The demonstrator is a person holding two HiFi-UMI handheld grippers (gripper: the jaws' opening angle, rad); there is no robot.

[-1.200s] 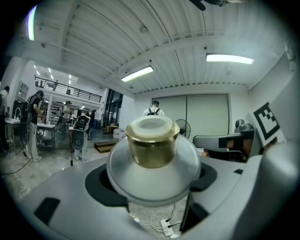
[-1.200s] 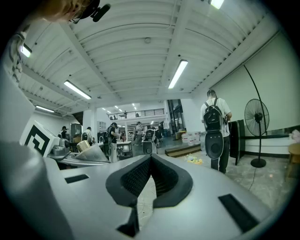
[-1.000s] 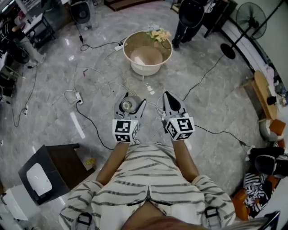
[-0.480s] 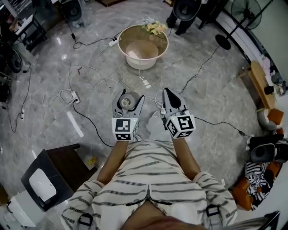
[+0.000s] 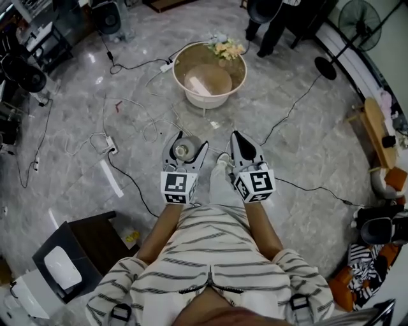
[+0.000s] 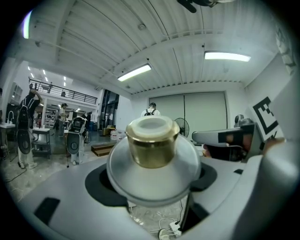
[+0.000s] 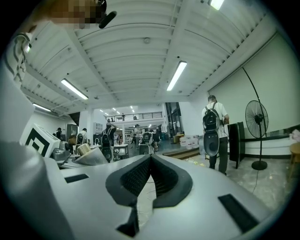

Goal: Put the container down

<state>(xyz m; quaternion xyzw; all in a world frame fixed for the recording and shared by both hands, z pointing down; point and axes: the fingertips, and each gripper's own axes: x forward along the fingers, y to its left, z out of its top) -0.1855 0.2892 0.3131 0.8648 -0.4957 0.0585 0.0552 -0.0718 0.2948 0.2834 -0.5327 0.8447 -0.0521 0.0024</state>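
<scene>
Shifted since half a second ago: the basin sits lower and further right in the head view. A pale shoe now shows between the two grippers, where none showed a second ago. Both grippers keep their side-by-side spacing.

Floor: grey marble, strewn with cables.

Person: striped shirt, forearms reaching forward over the floor, one gripper in each hand.

Basin: large, round, cream-coloured, on the floor at the far centre, well apart from both grippers. Flowers lie at its far rim.

Black cabinet: near left, a white object on its top.

Fan: on a stand at the far right.

Left hand-held gripper: pointing roughly level towards the far side, jaws standing wide and clamped on the container. The left gripper view shows the container seated between the dark pads, upright. It has a pale rounded body and a brass-coloured neck with a white top. The container is held above the floor, not resting on any surface.

Right hand-held gripper: just right of the left one, not touching it. Its ribbed pads are pressed together with nothing between them.
</scene>
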